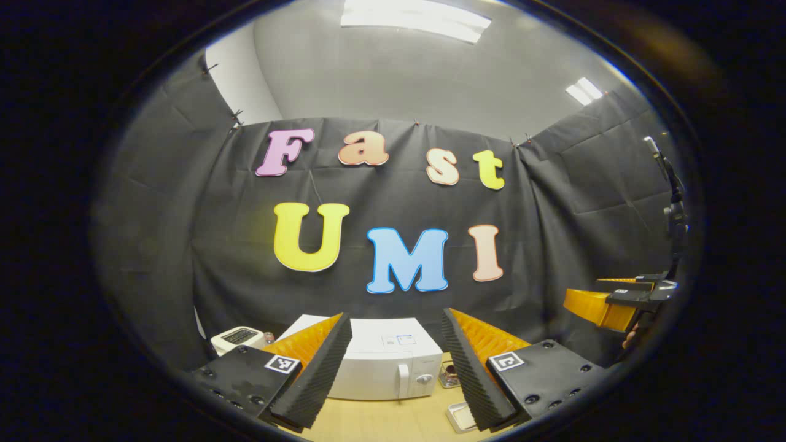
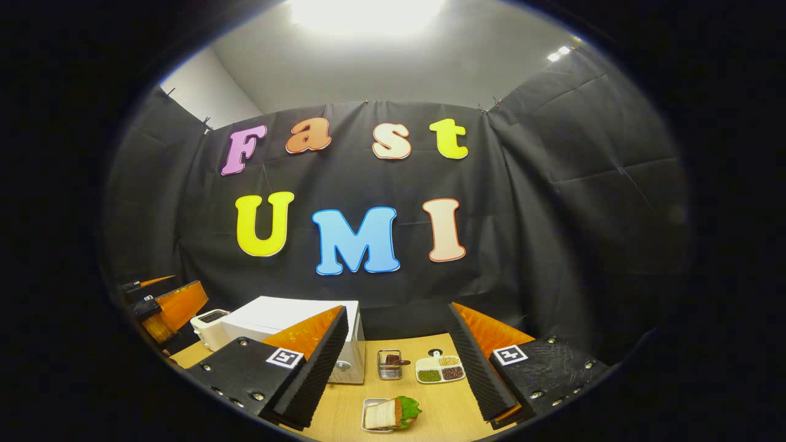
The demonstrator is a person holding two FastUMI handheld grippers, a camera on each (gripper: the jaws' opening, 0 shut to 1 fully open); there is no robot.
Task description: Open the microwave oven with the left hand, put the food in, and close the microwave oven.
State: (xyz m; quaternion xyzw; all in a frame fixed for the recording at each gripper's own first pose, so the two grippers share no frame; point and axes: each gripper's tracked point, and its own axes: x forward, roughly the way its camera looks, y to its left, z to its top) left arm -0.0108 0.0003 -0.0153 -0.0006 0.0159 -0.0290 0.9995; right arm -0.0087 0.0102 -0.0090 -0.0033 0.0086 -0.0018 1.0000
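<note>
Left gripper view: the left gripper (image 1: pixel 396 362) is hanging above the near edge of the table (image 1: pixel 381 420), fingers standing wide apart and gripping nothing. The microwave (image 1: pixel 384 365) is sitting on the far side of the table with its door shut, framed in the gap between the two fingers but well apart from them. Its handle (image 1: pixel 403 380) is facing the gripper, likely so the left side can reach it first. A toaster (image 1: pixel 238 337) is standing just left of the microwave. The right gripper (image 1: pixel 605 307) is showing far right, raised; whether its fingers are apart cannot be told from here.

Right gripper view: the right gripper (image 2: pixel 399 368) is hovering over the table, fingers spread wide and empty. The food, a sandwich (image 2: pixel 390 413) with lettuce on a small tray (image 2: pixel 367 405), is lying near, between the fingers and below them, untouched. The microwave is standing left, partly behind the left finger. A small basket (image 2: pixel 389 364) and a divided dish (image 2: pixel 439 369) are resting beyond the tray. My reading: opening has not yet begun.
</note>
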